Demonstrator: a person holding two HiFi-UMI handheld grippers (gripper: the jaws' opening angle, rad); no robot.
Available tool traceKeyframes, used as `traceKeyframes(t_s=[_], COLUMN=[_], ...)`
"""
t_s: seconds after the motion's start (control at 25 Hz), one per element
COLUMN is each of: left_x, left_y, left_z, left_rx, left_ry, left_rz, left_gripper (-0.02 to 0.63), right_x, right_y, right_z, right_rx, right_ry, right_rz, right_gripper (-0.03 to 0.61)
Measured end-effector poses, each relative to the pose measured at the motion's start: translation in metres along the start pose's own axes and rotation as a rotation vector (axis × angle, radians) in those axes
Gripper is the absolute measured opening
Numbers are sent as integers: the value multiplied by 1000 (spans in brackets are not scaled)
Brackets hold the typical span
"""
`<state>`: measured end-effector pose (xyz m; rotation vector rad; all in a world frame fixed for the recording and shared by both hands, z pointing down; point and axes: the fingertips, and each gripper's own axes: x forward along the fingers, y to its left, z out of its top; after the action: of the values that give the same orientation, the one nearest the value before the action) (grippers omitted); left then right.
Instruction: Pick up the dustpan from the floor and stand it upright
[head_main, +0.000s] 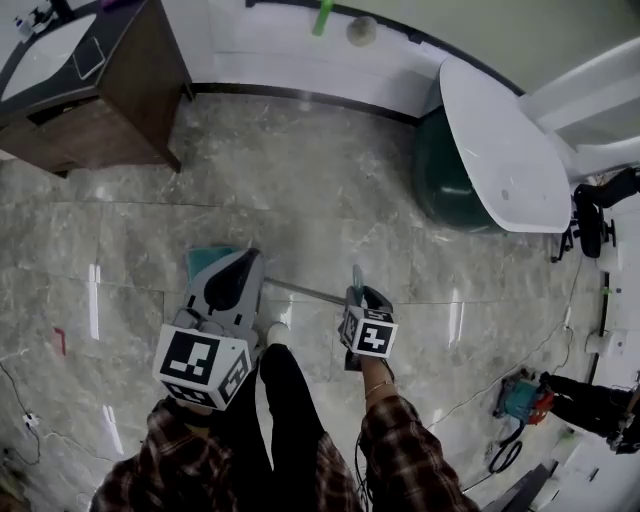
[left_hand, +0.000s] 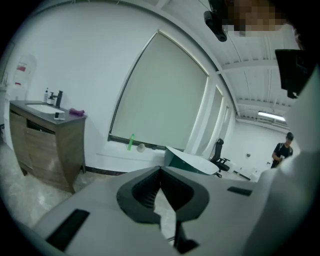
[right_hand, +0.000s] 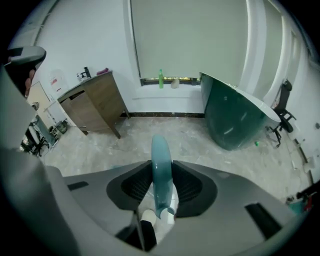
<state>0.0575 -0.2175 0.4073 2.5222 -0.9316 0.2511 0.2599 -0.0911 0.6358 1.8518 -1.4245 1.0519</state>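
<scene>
The dustpan hangs above the marble floor (head_main: 330, 190). Its teal pan (head_main: 205, 260) peeks out to the left of my left gripper (head_main: 245, 260), and a thin metal rod (head_main: 305, 292) runs from there to the teal handle (head_main: 357, 277). My right gripper (head_main: 360, 297) points steeply down and is shut on that handle. In the right gripper view the handle (right_hand: 161, 150) stands upright between the pads of the right gripper (right_hand: 161, 172) and reaches past their tips. In the left gripper view the left gripper (left_hand: 160, 170) has its tips together, with nothing visible between them.
A wooden vanity cabinet (head_main: 95, 95) stands at the back left. A dark green tub with a white top (head_main: 495, 150) sits at the back right. A green bottle (head_main: 322, 16) is on the window ledge. Cables and a tool (head_main: 522, 400) lie at the right. My shoe (head_main: 277, 333) is below the rod.
</scene>
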Motion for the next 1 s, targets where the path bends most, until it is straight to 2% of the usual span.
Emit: traceKeyframes(t_s=[0.16,0.44,0.72,1.0], left_x=[-47,-114,-160,-195], left_y=[31,73,81,93], left_z=[8,11,16,14], left_rx=[15,-49,-108,-139], left_ry=[-17,-40,-75,-96], left_rz=[121,262,321,372], left_gripper=[11,11,11,11], right_x=[-9,-26,-41,-42], right_y=[60,147,212,247], right_z=[31,47,52,56], right_rx=[-82,-188,-250,-290], right_ry=[-26,-1,31,27], right_rz=[78,196,301,301], right_gripper=[117,118,121,121])
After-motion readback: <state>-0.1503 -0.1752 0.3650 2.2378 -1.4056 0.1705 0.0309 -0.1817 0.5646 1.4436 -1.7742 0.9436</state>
